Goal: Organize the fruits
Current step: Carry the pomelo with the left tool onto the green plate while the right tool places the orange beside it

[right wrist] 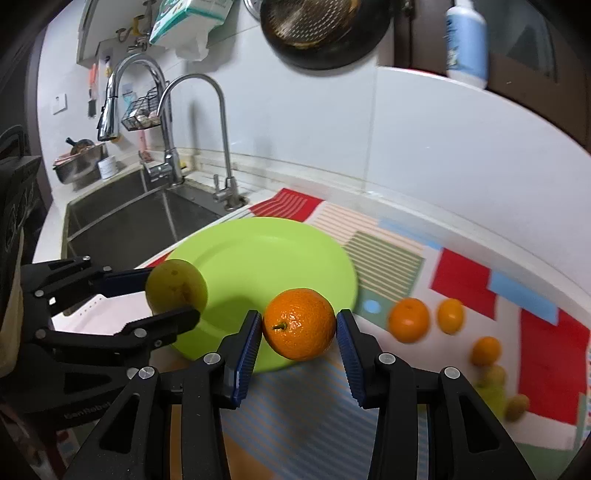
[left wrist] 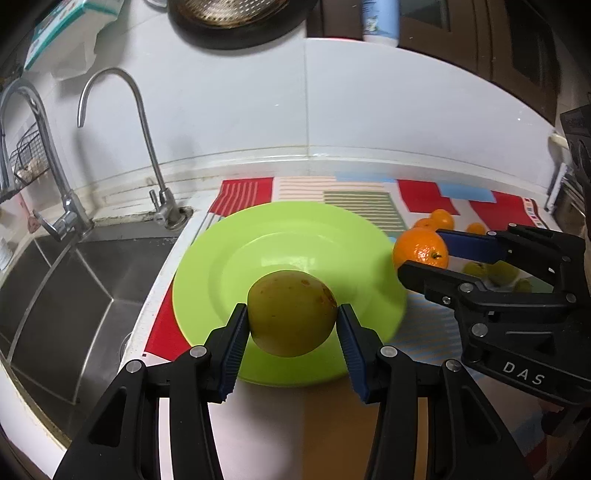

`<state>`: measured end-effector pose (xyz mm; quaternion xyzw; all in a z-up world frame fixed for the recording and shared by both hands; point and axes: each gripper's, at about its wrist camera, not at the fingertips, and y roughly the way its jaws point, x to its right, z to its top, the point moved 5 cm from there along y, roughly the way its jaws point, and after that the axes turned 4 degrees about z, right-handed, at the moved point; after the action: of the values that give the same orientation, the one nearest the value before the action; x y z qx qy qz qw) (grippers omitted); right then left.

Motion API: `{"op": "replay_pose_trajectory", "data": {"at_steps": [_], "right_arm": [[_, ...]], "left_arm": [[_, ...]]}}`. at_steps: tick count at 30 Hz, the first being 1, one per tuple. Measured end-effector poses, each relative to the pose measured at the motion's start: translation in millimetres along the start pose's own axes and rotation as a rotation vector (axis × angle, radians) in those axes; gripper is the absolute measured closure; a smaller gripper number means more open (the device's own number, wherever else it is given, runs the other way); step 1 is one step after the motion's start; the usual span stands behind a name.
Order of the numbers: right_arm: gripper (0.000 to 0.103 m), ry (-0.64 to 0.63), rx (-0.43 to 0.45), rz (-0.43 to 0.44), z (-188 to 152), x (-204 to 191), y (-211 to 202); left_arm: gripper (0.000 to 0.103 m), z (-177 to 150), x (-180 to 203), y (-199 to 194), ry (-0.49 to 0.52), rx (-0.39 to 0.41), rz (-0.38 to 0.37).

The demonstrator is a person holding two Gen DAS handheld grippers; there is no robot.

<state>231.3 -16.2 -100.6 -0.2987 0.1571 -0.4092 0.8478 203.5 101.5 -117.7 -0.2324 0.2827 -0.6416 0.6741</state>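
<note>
My left gripper is shut on a yellow-green round fruit and holds it over the near part of the lime green plate. My right gripper is shut on an orange at the plate's right rim. In the left wrist view the right gripper with its orange is to the right of the plate. In the right wrist view the left gripper with the green fruit is at the plate's left edge.
Several more oranges and small green fruits lie on the patterned mat to the right. A steel sink with two faucets lies left of the plate. A pan hangs on the wall.
</note>
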Motion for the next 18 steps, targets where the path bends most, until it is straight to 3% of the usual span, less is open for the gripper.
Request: {"op": "replay_pose_trajectory", "data": {"at_steps": [12,15,18], "right_arm": [[0.060,-0.005,-0.048,0.040,4.1,-2.1,45.3],[0.060,0.001,-0.043,0.027,4.9,-2.1,44.7],[0.053,0.008,-0.025,0.000,7.0,0.0,36.1]], "left_arm": [[0.055,-2.8,-17.4,25.0,-0.021,-0.059,0.021],[0.044,1.4,-20.4,19.4,-0.026,-0.030,0.038],[0.043,7.0,-23.8,11.8,-0.028,-0.007,0.060]]}}
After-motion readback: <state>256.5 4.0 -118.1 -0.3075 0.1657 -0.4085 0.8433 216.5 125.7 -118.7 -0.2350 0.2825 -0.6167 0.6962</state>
